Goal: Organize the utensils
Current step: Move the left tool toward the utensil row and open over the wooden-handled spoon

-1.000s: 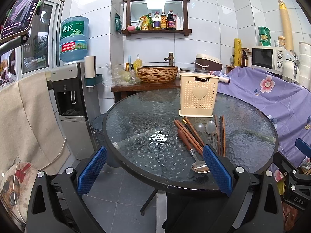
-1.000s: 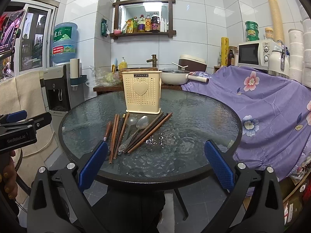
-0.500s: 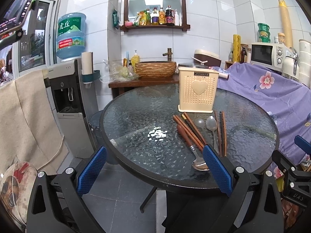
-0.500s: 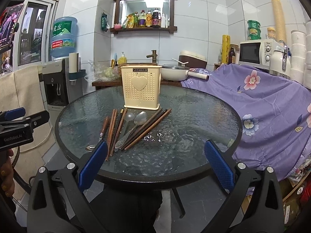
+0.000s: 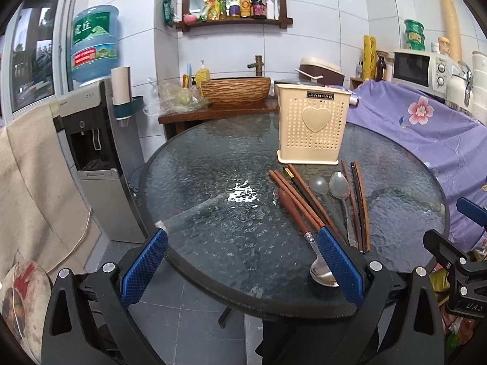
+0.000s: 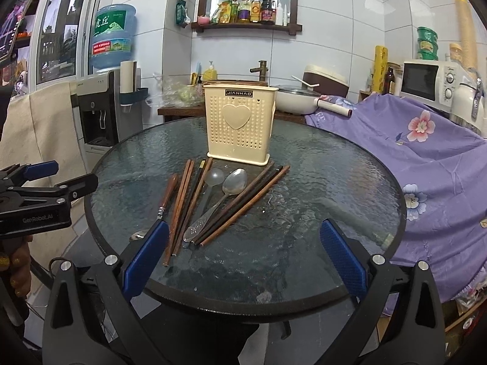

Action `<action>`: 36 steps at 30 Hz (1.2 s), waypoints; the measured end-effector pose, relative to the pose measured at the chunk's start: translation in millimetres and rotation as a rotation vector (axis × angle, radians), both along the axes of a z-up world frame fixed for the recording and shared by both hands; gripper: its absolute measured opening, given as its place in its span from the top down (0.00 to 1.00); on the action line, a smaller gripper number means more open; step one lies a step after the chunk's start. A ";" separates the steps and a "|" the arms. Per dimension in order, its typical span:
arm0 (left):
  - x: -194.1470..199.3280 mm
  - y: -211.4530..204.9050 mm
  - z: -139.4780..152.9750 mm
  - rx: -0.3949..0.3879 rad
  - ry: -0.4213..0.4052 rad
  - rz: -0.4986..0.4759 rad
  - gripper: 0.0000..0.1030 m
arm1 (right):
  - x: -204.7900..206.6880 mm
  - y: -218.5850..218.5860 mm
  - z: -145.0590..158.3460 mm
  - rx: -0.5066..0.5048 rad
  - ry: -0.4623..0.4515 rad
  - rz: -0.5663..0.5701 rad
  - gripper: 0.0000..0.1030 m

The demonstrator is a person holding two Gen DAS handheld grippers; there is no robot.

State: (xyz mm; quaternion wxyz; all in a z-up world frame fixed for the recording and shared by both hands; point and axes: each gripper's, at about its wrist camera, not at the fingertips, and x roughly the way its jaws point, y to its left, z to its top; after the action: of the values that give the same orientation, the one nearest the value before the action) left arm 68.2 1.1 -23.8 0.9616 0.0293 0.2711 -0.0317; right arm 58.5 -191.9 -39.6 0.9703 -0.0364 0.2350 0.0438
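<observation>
A cream perforated utensil holder (image 5: 311,127) (image 6: 240,123) stands upright on the round glass table (image 5: 213,213) (image 6: 319,188). In front of it lie several wooden chopsticks (image 5: 299,199) (image 6: 182,203), a metal spoon (image 5: 341,182) (image 6: 232,184), a clear plastic spoon (image 5: 318,185) (image 6: 213,178) and a wooden-handled spoon (image 5: 295,213) (image 6: 167,193). My left gripper (image 5: 242,261) is open at the table's near edge, its right pad above that spoon's bowl. My right gripper (image 6: 243,257) is open and empty, just short of the chopstick ends.
A water dispenser (image 5: 91,140) stands left of the table and a purple flowered cloth (image 6: 426,152) covers furniture on the right. Behind are a wooden counter with a basket sink (image 5: 236,91), a pan (image 6: 296,102) and a microwave (image 6: 426,80). A person's hand (image 6: 15,267) holds the left gripper.
Both grippers have moved forward and closer to the table. The holder and utensils look larger, and nothing on the table has moved.
</observation>
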 end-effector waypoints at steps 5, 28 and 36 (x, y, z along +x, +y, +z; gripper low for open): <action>20.1 0.4 -6.8 0.016 0.037 -0.003 0.06 | 23.8 -6.2 -3.5 -0.004 0.040 -0.011 0.05; 103.0 -16.1 -27.8 -0.056 0.270 -0.136 0.40 | 152.7 -53.3 -19.0 0.170 0.318 -0.029 0.49; 121.8 -23.7 -31.3 -0.038 0.303 -0.153 0.45 | 207.9 -58.4 -22.9 0.154 0.399 -0.101 0.67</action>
State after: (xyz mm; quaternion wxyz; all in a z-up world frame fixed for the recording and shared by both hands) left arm 190.0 -22.5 -55.1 0.9049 0.0264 0.4091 -0.1140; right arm 266.4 -250.3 -62.5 0.9055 0.0593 0.4198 0.0194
